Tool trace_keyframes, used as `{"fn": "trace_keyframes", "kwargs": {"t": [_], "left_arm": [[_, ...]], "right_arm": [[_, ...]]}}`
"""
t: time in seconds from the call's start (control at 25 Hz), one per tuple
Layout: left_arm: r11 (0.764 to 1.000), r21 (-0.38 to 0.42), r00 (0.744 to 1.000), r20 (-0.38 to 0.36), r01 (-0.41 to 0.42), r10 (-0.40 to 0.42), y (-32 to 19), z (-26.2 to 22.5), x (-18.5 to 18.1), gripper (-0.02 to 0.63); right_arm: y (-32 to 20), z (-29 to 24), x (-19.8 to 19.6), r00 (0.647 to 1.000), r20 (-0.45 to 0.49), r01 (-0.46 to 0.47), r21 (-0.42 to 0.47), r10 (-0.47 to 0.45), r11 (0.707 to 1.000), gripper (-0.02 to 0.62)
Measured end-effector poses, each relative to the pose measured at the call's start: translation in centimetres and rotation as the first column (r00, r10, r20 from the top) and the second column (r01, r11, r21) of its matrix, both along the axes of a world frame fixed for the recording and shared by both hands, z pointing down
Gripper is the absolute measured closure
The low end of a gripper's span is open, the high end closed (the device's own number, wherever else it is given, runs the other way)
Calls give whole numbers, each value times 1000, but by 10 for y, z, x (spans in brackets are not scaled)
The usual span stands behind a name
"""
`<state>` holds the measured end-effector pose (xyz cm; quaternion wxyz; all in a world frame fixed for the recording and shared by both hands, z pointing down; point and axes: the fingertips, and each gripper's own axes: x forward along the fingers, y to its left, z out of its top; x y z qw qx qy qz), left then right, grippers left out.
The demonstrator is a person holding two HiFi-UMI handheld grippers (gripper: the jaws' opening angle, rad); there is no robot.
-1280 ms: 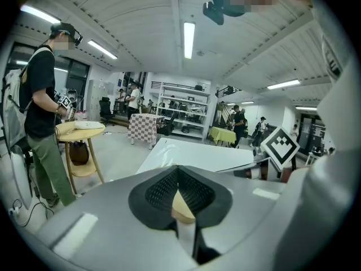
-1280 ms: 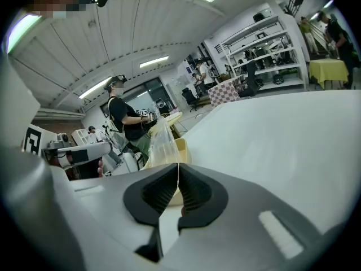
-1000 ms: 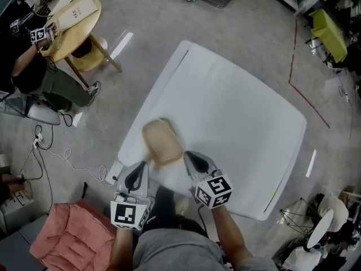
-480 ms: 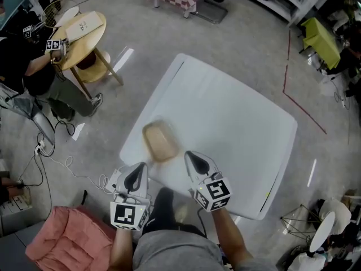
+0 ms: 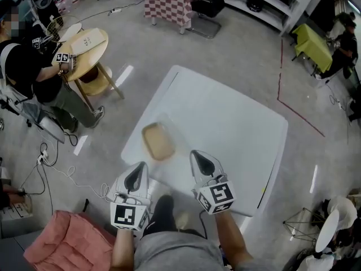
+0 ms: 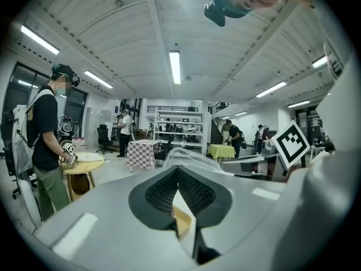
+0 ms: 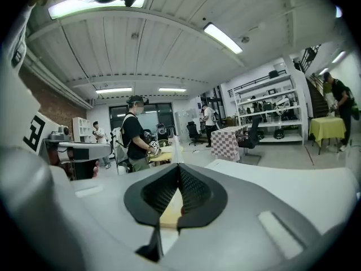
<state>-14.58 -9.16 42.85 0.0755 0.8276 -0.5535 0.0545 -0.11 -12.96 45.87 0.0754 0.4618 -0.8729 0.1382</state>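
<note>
tray [image 5: 158,141] on the table [image 5: 225,123] at its near left, round stand [image 5: 84,41] farther left

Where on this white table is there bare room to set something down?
The white table is bare across its far half, beyond the clear bag, and on its right side, from the right hand-held gripper to the edge. The near left corner is crowded: bag and left hand-held gripper.

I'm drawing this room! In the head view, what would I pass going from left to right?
Round wooden table → left gripper → clear bag with a tan tray → right gripper → yellow-green table.
</note>
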Motion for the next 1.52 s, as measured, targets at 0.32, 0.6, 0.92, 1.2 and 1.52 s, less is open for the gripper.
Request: {"fn": "trace_keyframes", "kwargs": {"t": [0.32, 0.6, 0.92, 1.2, 1.52], "left_arm": [[997, 60, 999, -1, -44, 44, 31, -30, 25, 594], [990, 94, 994, 2, -107, 107, 54, -41, 53, 594], [984, 98, 988, 2, -152, 152, 84, -48, 84, 594], [978, 111, 984, 6, -179, 179, 110, -51, 109, 594], [979, 100, 984, 6, -178, 178, 135, -51, 119, 594]], "right_arm": [[45, -44, 31, 997, -6, -73, 99, 74, 992, 593], [85, -67, 70, 987, 4, -160, 149, 161, 976, 593], [130, -76, 111, 974, -5, -224, 167, 228, 960, 593], [164, -74, 137, 967, -18, -248, 173, 254, 953, 592], [198, -74, 157, 963, -25, -261, 174, 269, 950, 592]]}}
